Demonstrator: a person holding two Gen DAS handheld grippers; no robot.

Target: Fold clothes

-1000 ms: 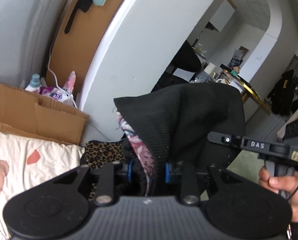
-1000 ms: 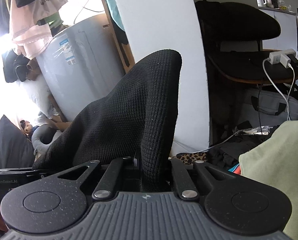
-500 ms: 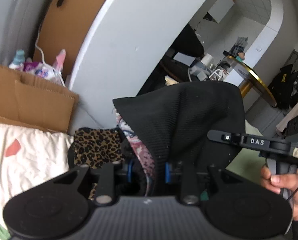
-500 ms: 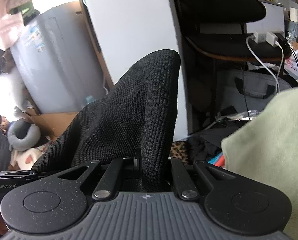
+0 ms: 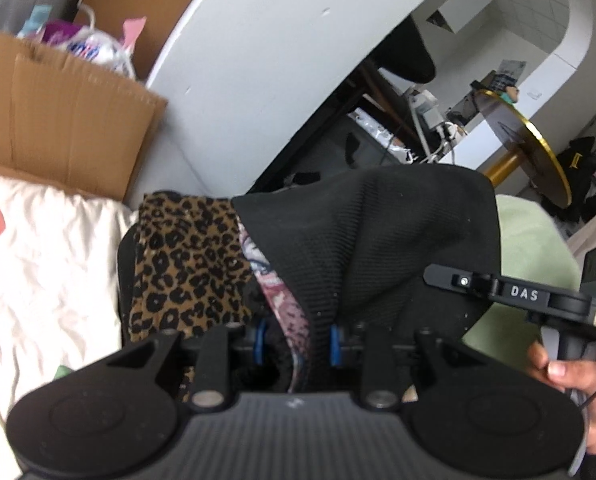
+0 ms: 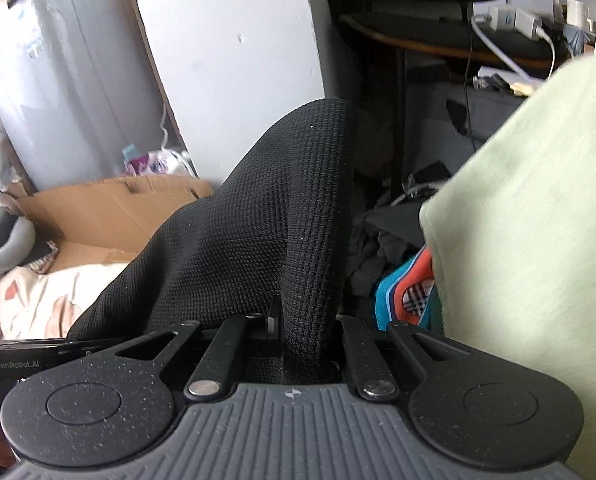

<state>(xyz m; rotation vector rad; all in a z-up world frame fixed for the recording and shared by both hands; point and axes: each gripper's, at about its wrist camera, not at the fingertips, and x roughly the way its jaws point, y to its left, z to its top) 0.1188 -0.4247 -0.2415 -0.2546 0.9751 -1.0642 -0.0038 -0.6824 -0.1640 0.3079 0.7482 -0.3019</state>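
A black waffle-knit garment [image 5: 378,240] hangs stretched between both grippers, held in the air. My left gripper [image 5: 298,344] is shut on one edge of it, and a pink patterned lining shows there. My right gripper [image 6: 306,332] is shut on another edge of the same black garment [image 6: 265,232]. The right gripper also shows at the right of the left wrist view [image 5: 510,292], level with the left one. The fingertips are hidden by the cloth.
A leopard-print garment [image 5: 185,264] lies below on a pile beside the cream bedsheet [image 5: 37,260]. A pale green cloth [image 6: 530,220] fills the right side. A cardboard box [image 5: 57,108], a white pillar [image 5: 257,40] and a cluttered desk with cables [image 6: 498,32] stand beyond.
Both grippers have tilted downward with the black garment still held. The leopard-print garment, the bedsheet and the green cloth now show larger and nearer.
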